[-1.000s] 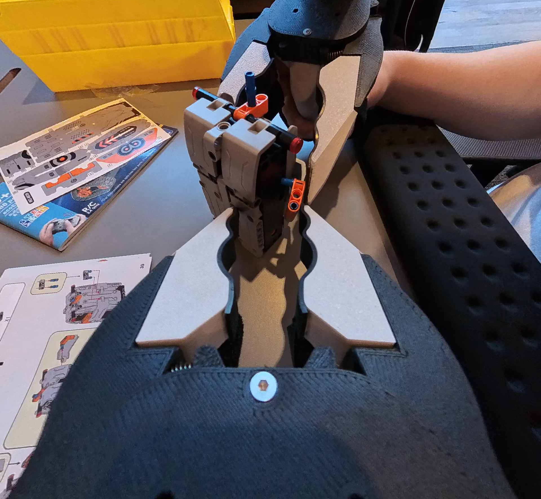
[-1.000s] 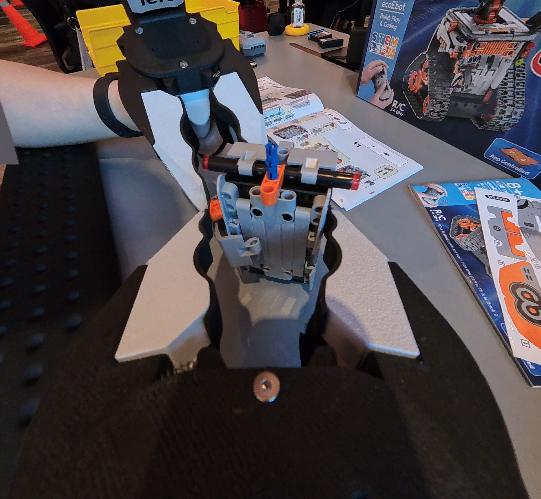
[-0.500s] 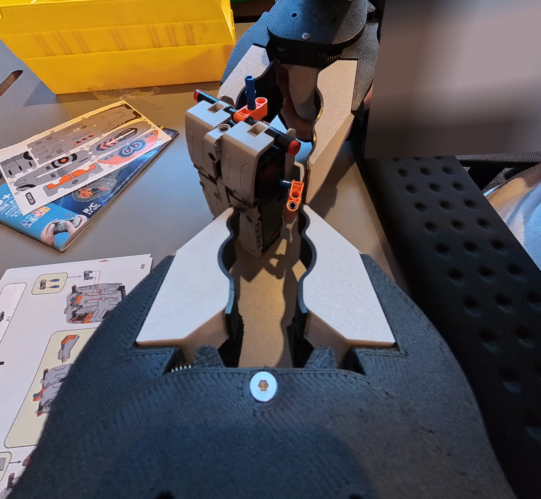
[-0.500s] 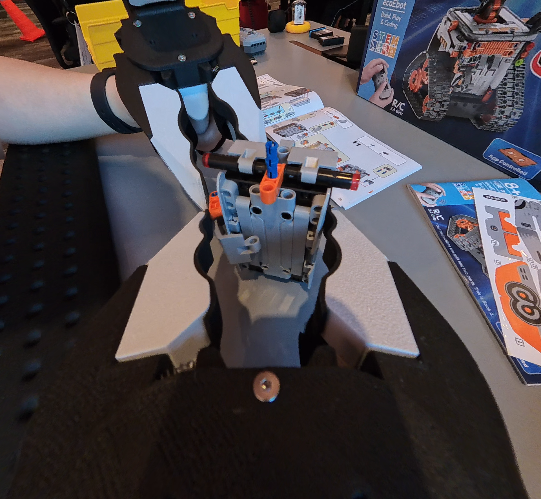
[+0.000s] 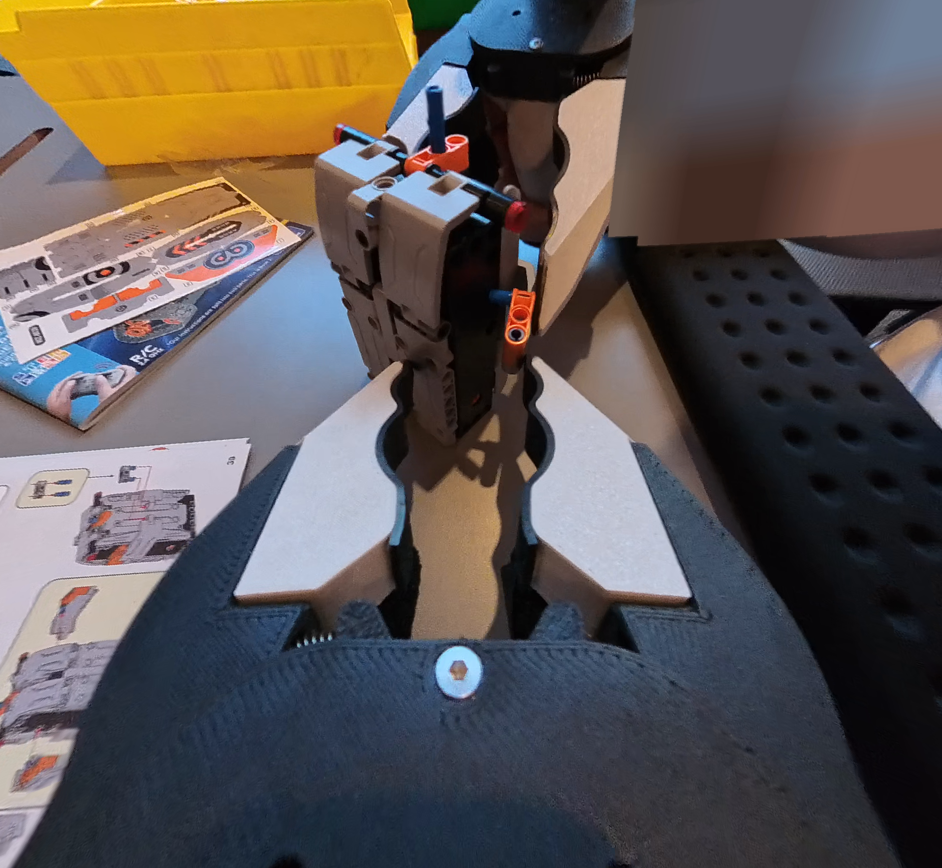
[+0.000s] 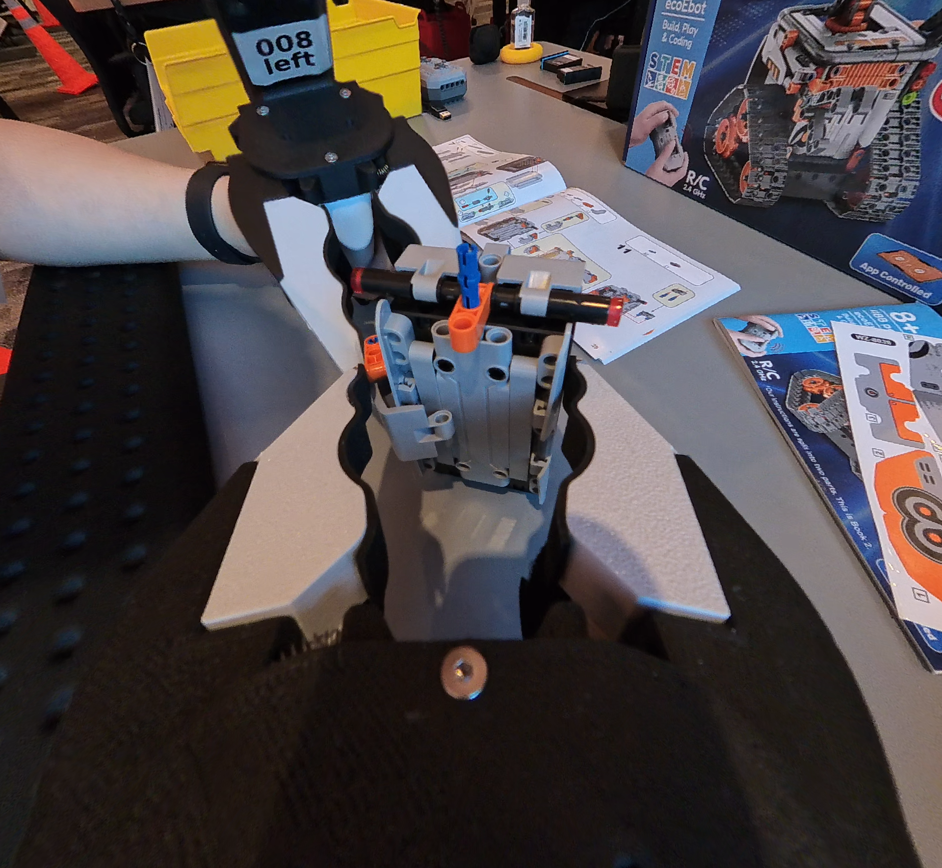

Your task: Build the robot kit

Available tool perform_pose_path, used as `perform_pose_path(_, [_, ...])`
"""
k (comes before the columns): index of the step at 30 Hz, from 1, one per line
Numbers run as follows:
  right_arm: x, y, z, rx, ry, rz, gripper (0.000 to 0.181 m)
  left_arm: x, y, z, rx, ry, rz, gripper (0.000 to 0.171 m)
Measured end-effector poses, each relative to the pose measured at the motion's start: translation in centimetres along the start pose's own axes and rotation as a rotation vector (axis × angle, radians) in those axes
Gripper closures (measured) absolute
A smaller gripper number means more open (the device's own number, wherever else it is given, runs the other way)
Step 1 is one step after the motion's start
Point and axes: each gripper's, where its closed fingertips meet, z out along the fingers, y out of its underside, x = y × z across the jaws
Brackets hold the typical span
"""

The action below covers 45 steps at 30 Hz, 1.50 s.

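A grey brick assembly (image 5: 408, 257) with a black axle (image 6: 484, 290), an orange beam (image 6: 469, 324) and a blue pin (image 6: 466, 262) on top is held upright just above the grey table (image 5: 255, 359). My left gripper (image 5: 461, 375) is shut on its lower end across the thin side. My right gripper (image 6: 464, 385) is shut on it across the wide side. The right gripper's fingers (image 5: 576, 191) show beyond the assembly in the left wrist view. The left gripper's fingers (image 6: 295, 242) show behind it in the right wrist view, tips hidden.
A yellow bin (image 5: 204, 69) holding clear bags stands at the back. An open instruction booklet (image 6: 586, 242), a sticker sheet on a blue booklet (image 5: 142, 273) and a tall kit box (image 6: 790, 79) are on the table. A black perforated pad (image 5: 815, 436) lies beside the grippers. A person's forearm (image 6: 102, 196) reaches in. The grippers are tip to tip, or close to it.
Both grippers keep their hold on the assembly. The assembly has shifted slightly up and left in the left wrist view, and more of the left gripper's body shows in the right wrist view.
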Motion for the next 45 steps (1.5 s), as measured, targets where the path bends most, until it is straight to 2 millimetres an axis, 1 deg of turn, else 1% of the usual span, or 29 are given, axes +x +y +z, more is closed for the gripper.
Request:
perform_pose_path(4, [0.00,0.00,0.00,0.001,0.001,-0.002,0.105,0.07,-0.80,-0.44,0.065,0.043,-0.079,0.130])
perform_pose_path(7, [0.04,-0.04,-0.01,0.007,0.001,0.004,0.105,0.06,-0.98,-0.54,0.082,0.063,-0.116,0.130])
perform_pose_path(17, [-0.01,0.08,-0.03,0.007,0.006,-0.017,0.104,0.09,-0.89,-0.42,0.062,0.060,-0.093,0.134])
perform_pose_path(33, [-0.05,0.13,-0.19,0.006,0.006,-0.029,0.104,0.21,-1.02,-0.35,0.044,0.074,-0.121,0.133])
perform_pose_path(45, [0.19,0.13,-0.12,-0.004,0.009,-0.038,0.104,-0.02,-1.03,-0.40,0.024,0.027,-0.080,0.136])
